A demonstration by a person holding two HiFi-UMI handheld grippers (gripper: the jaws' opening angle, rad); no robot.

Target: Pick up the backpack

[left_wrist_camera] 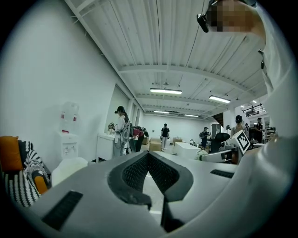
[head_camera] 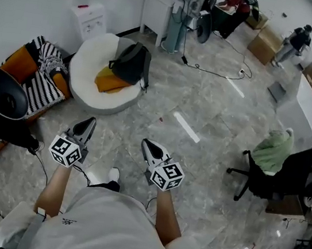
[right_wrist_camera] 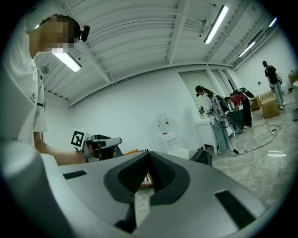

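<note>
Well, your left gripper (head_camera: 88, 124) and right gripper (head_camera: 149, 145) are closed, empty; the far backpack (head_camera: 131, 63) looks soft, so take its strap.

— What do we count here?
— We see one black fabric backpack (head_camera: 131, 62), one round white cushioned seat (head_camera: 86, 87), one white water dispenser (head_camera: 89, 18).
— And we count two grey plastic grippers: left gripper (head_camera: 90, 121), right gripper (head_camera: 147, 143).
</note>
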